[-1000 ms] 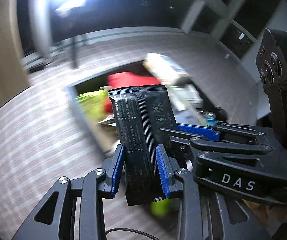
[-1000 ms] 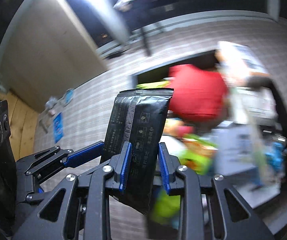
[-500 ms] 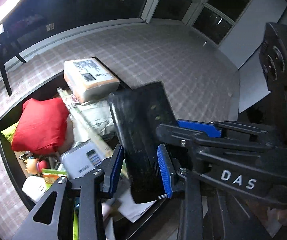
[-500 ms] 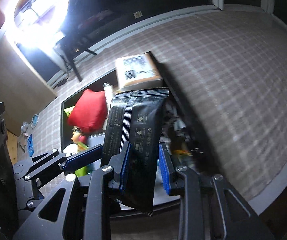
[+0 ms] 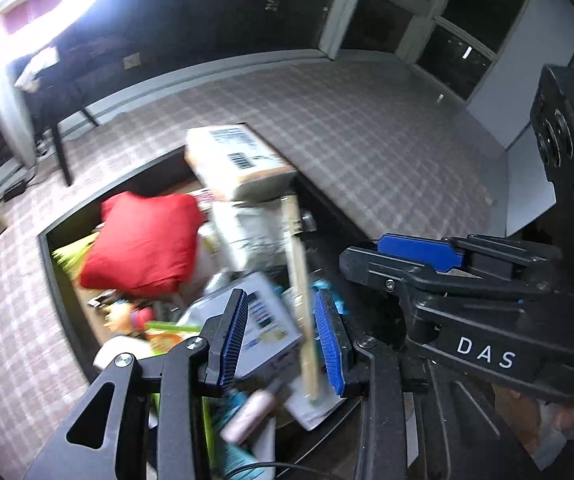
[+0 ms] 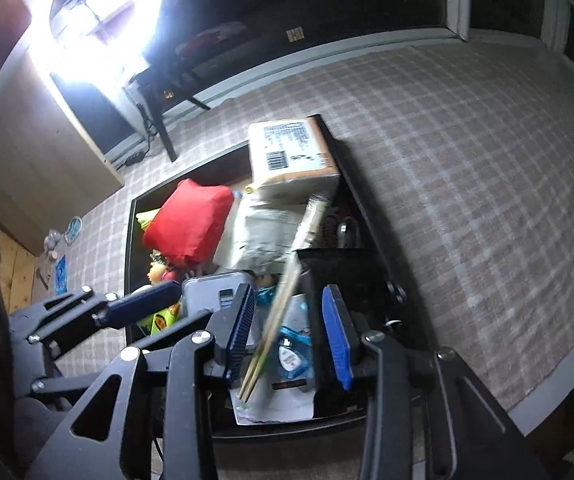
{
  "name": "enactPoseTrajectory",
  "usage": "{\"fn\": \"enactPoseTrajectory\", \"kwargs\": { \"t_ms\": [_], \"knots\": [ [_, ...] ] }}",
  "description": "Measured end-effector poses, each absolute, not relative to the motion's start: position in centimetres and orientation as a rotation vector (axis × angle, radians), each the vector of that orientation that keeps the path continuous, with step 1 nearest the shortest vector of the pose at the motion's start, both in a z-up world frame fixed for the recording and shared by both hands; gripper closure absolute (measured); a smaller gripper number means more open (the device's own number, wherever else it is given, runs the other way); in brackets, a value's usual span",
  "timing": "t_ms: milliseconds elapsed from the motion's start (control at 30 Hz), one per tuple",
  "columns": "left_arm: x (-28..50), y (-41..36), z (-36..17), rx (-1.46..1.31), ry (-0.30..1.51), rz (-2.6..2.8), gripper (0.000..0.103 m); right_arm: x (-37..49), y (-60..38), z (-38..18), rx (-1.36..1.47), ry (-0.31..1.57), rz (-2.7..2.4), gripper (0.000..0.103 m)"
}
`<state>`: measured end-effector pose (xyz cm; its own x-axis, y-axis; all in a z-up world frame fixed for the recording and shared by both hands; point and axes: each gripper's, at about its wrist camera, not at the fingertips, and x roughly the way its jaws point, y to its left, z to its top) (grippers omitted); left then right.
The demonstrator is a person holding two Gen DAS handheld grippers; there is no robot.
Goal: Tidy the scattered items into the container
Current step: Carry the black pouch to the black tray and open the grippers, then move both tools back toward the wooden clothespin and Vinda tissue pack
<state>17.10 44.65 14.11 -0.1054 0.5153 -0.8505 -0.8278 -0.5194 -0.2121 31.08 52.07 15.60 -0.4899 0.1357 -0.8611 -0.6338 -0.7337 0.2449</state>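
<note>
Lying at the container's [image 6: 371, 236] near right corner, the black pouch [image 6: 319, 320] sits released; right gripper [image 6: 293, 334] and left gripper [image 5: 283, 340] hang spread and empty. Heaped contents risk toppling the cardboard box [image 6: 291, 152] onto the counter [image 6: 467, 184].

Dark windows [image 5: 459, 52] — glaring ring light [image 6: 99, 12]

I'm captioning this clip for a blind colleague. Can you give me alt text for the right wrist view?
The right gripper hangs open and empty over a black rectangular bin crammed with clutter: a red fabric pouch, a labelled cardboard box, long wooden chopsticks and a black foil packet. The bin sits on a checked tablecloth.
</note>
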Motion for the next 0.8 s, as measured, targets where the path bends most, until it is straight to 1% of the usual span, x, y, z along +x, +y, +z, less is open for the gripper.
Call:
{"fn": "enactPoseTrajectory", "kwargs": {
  "t_ms": [400,800],
  "knots": [
    [12.7,33.1,14.5,-1.249,0.349,1.973,0.071,24.4,44.6,16.3,-1.243,0.656,2.379,0.067],
    [5.2,17.2,14.2,-1.388,0.234,2.209,0.069,15.7,33.8,15.7,-1.300,0.521,2.558,0.066]
  ]
}}
